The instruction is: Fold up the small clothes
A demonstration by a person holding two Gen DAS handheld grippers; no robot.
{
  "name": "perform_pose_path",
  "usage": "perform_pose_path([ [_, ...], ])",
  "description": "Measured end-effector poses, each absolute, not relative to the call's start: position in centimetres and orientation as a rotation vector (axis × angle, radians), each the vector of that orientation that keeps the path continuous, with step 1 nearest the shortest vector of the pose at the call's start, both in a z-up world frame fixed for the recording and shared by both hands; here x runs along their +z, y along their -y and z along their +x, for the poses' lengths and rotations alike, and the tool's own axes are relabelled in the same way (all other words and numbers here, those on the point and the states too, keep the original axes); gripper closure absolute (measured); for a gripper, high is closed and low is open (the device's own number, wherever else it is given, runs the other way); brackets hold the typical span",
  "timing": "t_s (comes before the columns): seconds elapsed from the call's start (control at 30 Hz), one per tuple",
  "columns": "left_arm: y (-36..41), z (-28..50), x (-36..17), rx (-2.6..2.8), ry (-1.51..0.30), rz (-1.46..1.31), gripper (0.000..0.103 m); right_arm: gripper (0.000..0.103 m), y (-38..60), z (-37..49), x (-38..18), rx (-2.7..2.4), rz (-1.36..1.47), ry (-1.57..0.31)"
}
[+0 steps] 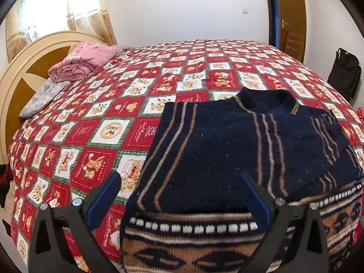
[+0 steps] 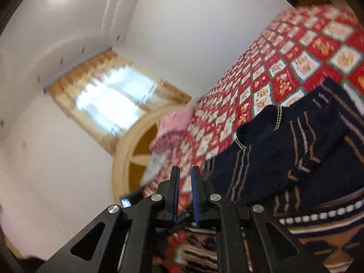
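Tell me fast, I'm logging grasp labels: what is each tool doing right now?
Left tool: open, fingers straddling the navy sweater, not pinching it.
Right tool: nearly shut, nothing between its fingers.

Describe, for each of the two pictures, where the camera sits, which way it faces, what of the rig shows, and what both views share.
Left wrist: on the left gripper, looking down over the navy striped knitted sweater; jaws wide.
Right wrist: on the right gripper, tilted sideways toward the curtained window; jaws nearly shut, empty.
Shared: sweater, red checked patterned bedspread, folded pink blanket, cream round headboard.
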State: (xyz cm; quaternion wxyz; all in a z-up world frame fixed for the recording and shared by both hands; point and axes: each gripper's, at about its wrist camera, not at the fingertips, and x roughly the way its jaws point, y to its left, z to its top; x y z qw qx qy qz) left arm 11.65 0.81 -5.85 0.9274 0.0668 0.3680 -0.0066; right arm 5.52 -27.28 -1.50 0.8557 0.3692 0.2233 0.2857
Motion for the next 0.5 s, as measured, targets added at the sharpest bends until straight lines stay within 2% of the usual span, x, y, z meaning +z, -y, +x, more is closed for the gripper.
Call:
perform_pose_path([
  [0.27, -0.9, 7.8, -4.3, -0.124, -0.711, 0.175, 0.0, 0.092, 29.9, -1.2, 0.6, 0.587, 0.675, -0.495],
  [0.5, -5.2, 4.6, -1.8, -0.252, -0.7, 0.144, 0.0, 0.092, 38.2, -12.3, 5.3, 0.615, 0.779, -0.318],
])
